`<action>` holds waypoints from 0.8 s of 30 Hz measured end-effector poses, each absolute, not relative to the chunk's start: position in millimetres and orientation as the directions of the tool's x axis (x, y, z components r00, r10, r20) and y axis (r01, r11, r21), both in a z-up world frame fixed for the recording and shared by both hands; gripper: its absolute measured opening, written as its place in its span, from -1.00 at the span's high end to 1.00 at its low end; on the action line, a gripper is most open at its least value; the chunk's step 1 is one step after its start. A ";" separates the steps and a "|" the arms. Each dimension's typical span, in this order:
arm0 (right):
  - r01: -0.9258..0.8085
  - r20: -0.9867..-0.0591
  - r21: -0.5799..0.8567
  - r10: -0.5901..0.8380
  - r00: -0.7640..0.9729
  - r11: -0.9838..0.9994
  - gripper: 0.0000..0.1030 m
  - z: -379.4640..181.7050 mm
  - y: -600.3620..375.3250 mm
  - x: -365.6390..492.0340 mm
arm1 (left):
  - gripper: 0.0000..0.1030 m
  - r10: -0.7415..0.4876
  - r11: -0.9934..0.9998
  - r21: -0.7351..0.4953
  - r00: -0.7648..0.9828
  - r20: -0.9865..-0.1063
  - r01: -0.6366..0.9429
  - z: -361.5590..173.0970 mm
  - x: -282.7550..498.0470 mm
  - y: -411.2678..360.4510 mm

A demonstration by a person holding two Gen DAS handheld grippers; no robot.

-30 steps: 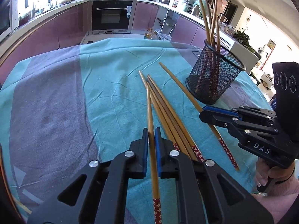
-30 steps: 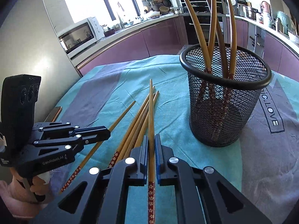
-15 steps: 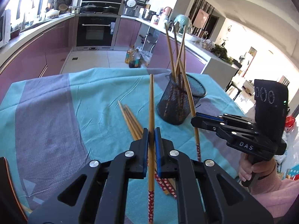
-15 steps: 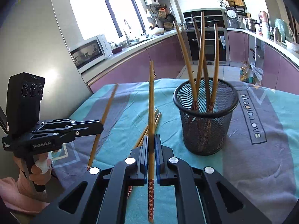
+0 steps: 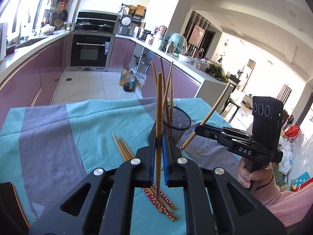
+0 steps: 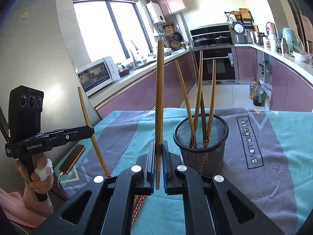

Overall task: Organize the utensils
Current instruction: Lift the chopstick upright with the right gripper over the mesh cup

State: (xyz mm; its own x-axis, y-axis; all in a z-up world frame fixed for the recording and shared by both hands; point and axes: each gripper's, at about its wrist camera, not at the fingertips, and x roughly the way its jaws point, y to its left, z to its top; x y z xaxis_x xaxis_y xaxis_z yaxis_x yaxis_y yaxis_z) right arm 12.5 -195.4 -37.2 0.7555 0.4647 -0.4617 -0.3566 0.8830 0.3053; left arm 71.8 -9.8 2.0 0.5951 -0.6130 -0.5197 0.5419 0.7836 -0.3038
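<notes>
My left gripper is shut on a wooden chopstick held upright above the table; it also shows at left in the right wrist view. My right gripper is shut on another chopstick, raised and upright; it shows at right in the left wrist view, its chopstick slanting. The black mesh cup holds several chopsticks and stands just right of my right gripper. Several loose chopsticks lie on the cloth below my left gripper.
A teal and grey cloth covers the table. A phone with a cable lies near the table's left edge. Kitchen counters and an oven stand beyond the table.
Both grippers have lifted their chopsticks higher off the table and tilted them upright. The cup and loose chopsticks now sit lower and farther away in both views.
</notes>
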 end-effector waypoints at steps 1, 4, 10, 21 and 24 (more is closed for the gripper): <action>-0.357 -0.455 0.303 0.463 0.761 0.883 0.89 -34.2 -196.8 12.3 | 0.85 -0.616 0.781 -0.302 0.598 -0.512 0.546 5.6 71.7 -11.1; -0.358 -0.436 0.295 0.458 0.775 0.886 0.89 -25.0 -201.0 10.7 | 0.85 -0.627 0.774 -0.303 0.608 -0.486 0.556 15.6 74.0 -15.8; -0.348 -0.410 0.267 0.433 0.803 0.899 0.89 -6.5 -212.0 11.5 | 0.86 -0.648 0.759 -0.316 0.617 -0.446 0.569 33.2 89.1 -27.6; -0.330 -0.367 0.252 0.406 0.837 0.910 0.89 20.7 -234.2 21.3 | 0.86 -0.664 0.746 -0.291 0.644 -0.380 0.599 75.8 109.4 -50.7; -0.325 -0.362 0.247 0.398 0.843 0.913 0.89 25.0 -236.1 25.6 | 0.85 -0.658 0.752 -0.280 0.653 -0.374 0.597 84.2 114.0 -57.8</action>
State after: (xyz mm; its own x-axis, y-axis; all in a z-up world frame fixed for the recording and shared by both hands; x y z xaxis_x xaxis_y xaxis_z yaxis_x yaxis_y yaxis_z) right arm 25.6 -236.1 25.0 0.8429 0.3980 -0.3621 -0.3249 0.9129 0.2472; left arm 114.0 -57.8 84.2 0.6530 -0.6585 -0.3742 0.5972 0.7515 -0.2803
